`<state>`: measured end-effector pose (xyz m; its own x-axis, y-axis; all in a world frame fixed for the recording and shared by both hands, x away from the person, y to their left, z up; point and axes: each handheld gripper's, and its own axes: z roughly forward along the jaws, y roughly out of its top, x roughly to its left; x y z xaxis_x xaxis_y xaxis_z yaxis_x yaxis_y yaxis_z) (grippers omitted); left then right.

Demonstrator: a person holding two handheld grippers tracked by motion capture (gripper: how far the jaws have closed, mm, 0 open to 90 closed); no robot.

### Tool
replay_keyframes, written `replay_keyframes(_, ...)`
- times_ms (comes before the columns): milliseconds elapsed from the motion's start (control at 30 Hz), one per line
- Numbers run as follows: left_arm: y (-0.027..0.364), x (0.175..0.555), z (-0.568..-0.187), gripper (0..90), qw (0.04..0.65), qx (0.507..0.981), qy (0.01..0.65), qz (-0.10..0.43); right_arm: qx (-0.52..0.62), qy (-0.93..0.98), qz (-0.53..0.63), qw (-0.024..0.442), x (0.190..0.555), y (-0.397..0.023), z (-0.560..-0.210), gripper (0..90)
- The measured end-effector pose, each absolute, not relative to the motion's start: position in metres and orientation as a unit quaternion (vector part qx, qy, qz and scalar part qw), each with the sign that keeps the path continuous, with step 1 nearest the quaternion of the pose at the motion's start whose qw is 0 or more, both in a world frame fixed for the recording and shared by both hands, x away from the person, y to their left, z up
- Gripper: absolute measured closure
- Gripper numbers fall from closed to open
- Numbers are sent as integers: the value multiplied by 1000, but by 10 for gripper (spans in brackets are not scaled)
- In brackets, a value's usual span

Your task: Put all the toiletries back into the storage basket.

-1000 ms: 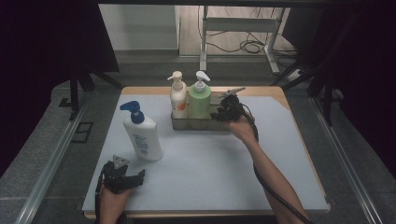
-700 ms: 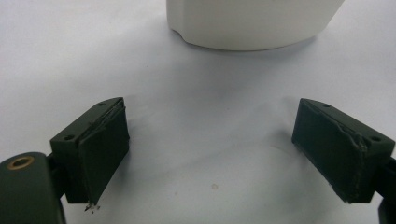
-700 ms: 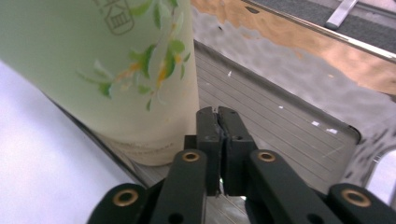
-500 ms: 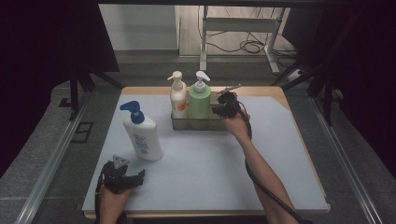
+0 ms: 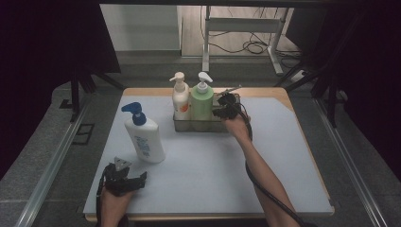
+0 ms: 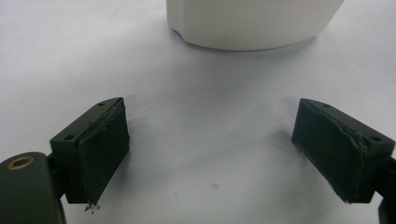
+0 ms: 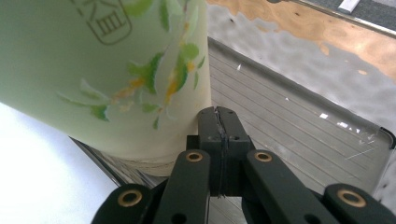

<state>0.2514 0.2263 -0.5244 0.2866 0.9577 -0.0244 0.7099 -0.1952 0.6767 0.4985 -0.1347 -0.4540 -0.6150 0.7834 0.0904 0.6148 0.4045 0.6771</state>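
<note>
A metal tray (image 5: 198, 126) at the back of the white mat holds a green pump bottle (image 5: 202, 101) and a white bottle with an orange label (image 5: 179, 97). My right gripper (image 5: 222, 112) is at the tray's right end. In the right gripper view its jaws (image 7: 219, 121) are pressed together beside the green bottle (image 7: 93, 70), and the near wall of the tray (image 7: 303, 116) runs in under the pads. A white bottle with a blue pump (image 5: 144, 139) stands at front left. My left gripper (image 5: 142, 178) rests open on the mat (image 6: 212, 154), short of that bottle's base (image 6: 252, 23).
The mat (image 5: 283, 156) covers a wooden table whose edge shows at the back right (image 5: 279, 92). A black cable (image 5: 265, 194) trails along the right forearm. Metal rails run down both sides of the table. Cables lie on the floor beyond it.
The right hand has edged slightly left toward the tray. The left hand and the bottles have stayed where they were.
</note>
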Motion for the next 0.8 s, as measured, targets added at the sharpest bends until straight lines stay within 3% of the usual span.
replay_keyframes(800,226,251,-524,106,298,745,560,208,413,832,352,116,494,-127,-454,898)
